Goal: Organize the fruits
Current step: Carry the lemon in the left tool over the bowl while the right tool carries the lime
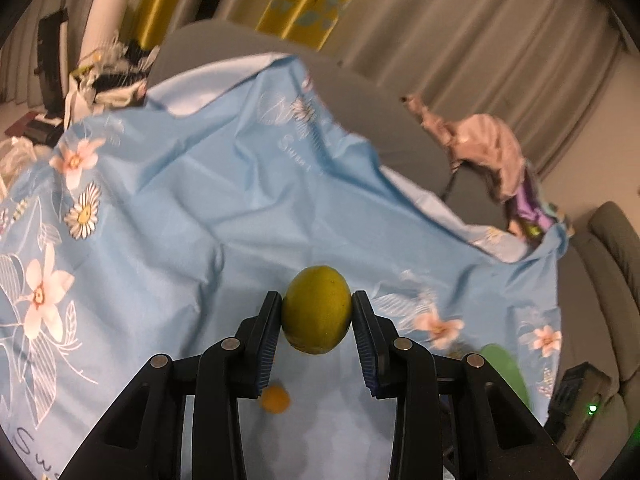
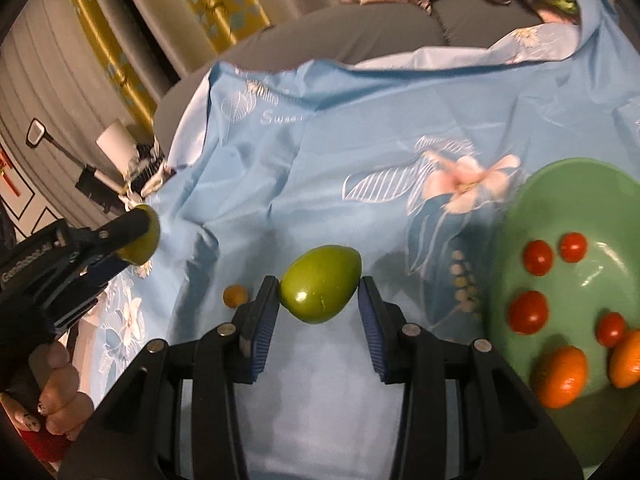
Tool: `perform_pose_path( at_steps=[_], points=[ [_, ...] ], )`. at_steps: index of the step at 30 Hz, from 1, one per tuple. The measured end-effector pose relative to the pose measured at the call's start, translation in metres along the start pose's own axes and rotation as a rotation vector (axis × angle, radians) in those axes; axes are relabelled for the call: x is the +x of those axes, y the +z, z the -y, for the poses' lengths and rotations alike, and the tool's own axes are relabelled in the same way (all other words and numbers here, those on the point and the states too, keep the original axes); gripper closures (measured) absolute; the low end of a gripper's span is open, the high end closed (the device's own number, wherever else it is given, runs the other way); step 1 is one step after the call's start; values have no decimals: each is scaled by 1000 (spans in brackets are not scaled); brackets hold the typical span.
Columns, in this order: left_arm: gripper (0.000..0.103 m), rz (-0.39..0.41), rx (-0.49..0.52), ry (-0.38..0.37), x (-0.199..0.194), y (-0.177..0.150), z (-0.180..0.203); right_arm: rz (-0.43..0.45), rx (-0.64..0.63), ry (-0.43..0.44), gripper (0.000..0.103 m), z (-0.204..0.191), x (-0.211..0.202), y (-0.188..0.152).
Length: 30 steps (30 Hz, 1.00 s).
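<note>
My left gripper is shut on a yellow-green lemon and holds it above the blue floral cloth. In the right wrist view the same gripper shows at the left with the lemon. My right gripper has a green egg-shaped fruit between its jaws; the left pad touches it, a small gap shows at the right pad. A green bowl at the right holds several cherry tomatoes and two oranges. A small orange fruit lies on the cloth; it also shows in the left wrist view.
A grey sofa back rises behind the cloth, with crumpled pink clothing on it. Clutter and a white roll stand at the far left. The bowl's edge shows at the lower right in the left wrist view.
</note>
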<state>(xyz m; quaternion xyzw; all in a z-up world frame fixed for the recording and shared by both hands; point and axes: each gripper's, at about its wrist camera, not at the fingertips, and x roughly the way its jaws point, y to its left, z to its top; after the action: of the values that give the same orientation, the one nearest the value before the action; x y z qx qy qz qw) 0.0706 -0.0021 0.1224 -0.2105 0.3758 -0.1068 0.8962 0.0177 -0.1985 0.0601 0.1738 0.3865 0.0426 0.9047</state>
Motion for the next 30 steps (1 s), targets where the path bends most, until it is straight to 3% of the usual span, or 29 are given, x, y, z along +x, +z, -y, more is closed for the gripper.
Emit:
perform_pose_path(
  at_steps=[10, 25, 30],
  points=[
    [68, 73, 110, -119, -33, -8, 42, 136, 38, -14, 62, 16, -52, 5],
    [68, 47, 250, -253, -35, -43, 105, 258, 138, -107, 62, 61, -107, 2],
    [68, 31, 318, -240, -26, -58, 124, 279, 173, -143, 62, 77, -119, -1]
  ],
)
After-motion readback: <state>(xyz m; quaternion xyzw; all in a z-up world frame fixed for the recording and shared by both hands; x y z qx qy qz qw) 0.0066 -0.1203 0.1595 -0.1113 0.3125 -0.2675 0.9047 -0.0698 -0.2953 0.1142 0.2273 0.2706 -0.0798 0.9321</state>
